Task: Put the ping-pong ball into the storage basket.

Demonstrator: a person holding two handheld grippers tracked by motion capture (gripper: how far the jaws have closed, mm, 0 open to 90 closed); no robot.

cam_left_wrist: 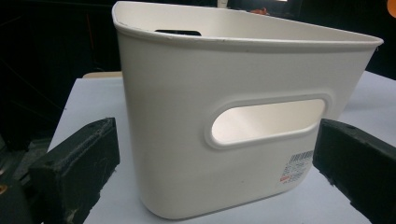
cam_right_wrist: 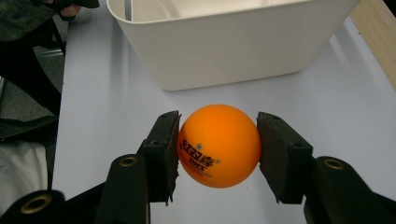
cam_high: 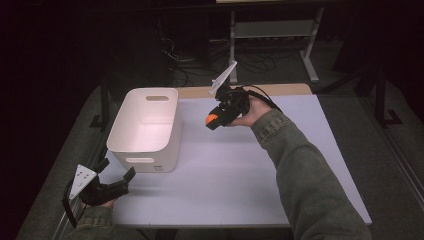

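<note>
One orange ball [cam_right_wrist: 218, 145] sits squarely between the two black pads of the right gripper [cam_right_wrist: 218, 154], pinched on both sides and held clear of the table [cam_high: 225, 175]; in the high view the same ball [cam_high: 212, 119] shows as an orange dot at centre frame, just right of the white bin [cam_high: 145, 127]. My reading is that the carry is in hand: the ball is picked up and the drop into the bin is not yet done. The next move calls for bringing the ball over the bin's open top, toward the left of the high view, clearing the rim [cam_right_wrist: 224, 22], and only then letting the pads part. At the lower left of the high view, the left gripper [cam_high: 116, 181] rests near the bin's front wall, jaws spread wide and holding nothing, with the handle slot [cam_left_wrist: 268, 121] between them.
</note>
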